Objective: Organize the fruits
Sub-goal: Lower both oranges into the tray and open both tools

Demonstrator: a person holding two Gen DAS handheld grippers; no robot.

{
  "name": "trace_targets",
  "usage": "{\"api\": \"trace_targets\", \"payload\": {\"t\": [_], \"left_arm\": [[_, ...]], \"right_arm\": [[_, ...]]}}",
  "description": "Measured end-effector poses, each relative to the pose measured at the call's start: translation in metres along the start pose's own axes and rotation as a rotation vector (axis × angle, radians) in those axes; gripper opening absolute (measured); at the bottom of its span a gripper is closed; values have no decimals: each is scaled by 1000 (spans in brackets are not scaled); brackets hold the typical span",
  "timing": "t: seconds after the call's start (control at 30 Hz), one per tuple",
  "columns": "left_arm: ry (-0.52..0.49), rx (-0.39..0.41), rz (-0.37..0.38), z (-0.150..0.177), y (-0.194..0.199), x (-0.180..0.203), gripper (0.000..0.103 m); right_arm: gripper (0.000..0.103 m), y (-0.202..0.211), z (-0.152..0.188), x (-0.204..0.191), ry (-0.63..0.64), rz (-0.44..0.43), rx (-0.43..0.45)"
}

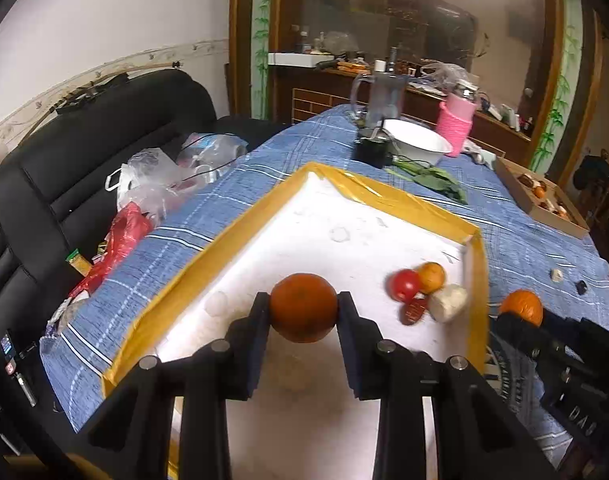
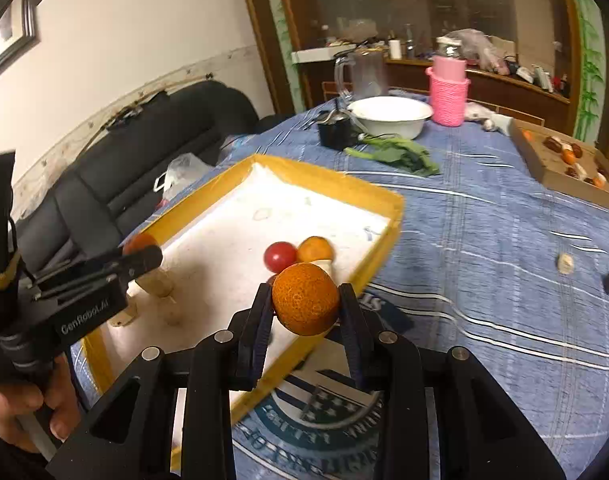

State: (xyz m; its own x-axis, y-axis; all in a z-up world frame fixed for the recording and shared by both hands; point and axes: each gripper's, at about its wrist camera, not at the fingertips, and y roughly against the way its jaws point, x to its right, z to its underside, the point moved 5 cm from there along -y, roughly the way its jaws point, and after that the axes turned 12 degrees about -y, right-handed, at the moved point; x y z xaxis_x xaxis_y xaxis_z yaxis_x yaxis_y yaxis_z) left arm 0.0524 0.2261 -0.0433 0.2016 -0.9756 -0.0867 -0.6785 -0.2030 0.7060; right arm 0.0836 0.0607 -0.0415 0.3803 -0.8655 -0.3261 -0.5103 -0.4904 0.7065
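My left gripper [image 1: 303, 307] is shut on a dark orange [image 1: 303, 307] and holds it above the white tray with yellow rim [image 1: 240, 224]. My right gripper [image 2: 305, 303] is shut on a second orange [image 2: 305, 303], above the tray's right rim [image 2: 380, 240]; it also shows in the left wrist view [image 1: 521, 307]. In the tray's right corner lie a red tomato [image 1: 403, 285], a small orange [image 1: 431, 277], a white lump [image 1: 448, 302] and a dark red date [image 1: 414, 311]. The left gripper also shows at the left of the right wrist view [image 2: 142, 254].
On the blue cloth stand a white bowl [image 1: 418, 145], a pink basket [image 1: 454, 127], a clear jug [image 1: 378, 98], green leaves [image 1: 430, 180] and a cardboard box of snacks [image 1: 544, 200]. Two small bits [image 2: 565, 263] lie at the right. Plastic bags [image 1: 152, 176] lie on the black sofa at left.
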Motion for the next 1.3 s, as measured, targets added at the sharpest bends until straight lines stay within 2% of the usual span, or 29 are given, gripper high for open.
{"api": "trace_targets", "payload": {"t": [0.37,1.07,1.1,1.17,1.2,1.27,1.3], "left_arm": [[24,-53,-34,1,-26,-16,36],[68,-102,-40,3,-41,-29,36],[68,-103,-42,3,-40,-29,36],[72,-107,-41,4,-39,-30,37],[85,-108,-37,5,-38,-31,37],[107,-126,-29,6,-38,-34,46],[119,-135,-26,7,-36,-35,67]], "right_arm": [[31,-35,13,-15,68,-10,-87],[32,-52,20,-35,124,-20,-123],[33,-52,20,-35,126,-21,-126],[44,-48,20,-36,128,-22,-120],[45,-46,20,-35,126,-24,-113],[52,-40,19,-33,123,-22,-102],[55,-35,18,-32,121,-25,-93]]}}
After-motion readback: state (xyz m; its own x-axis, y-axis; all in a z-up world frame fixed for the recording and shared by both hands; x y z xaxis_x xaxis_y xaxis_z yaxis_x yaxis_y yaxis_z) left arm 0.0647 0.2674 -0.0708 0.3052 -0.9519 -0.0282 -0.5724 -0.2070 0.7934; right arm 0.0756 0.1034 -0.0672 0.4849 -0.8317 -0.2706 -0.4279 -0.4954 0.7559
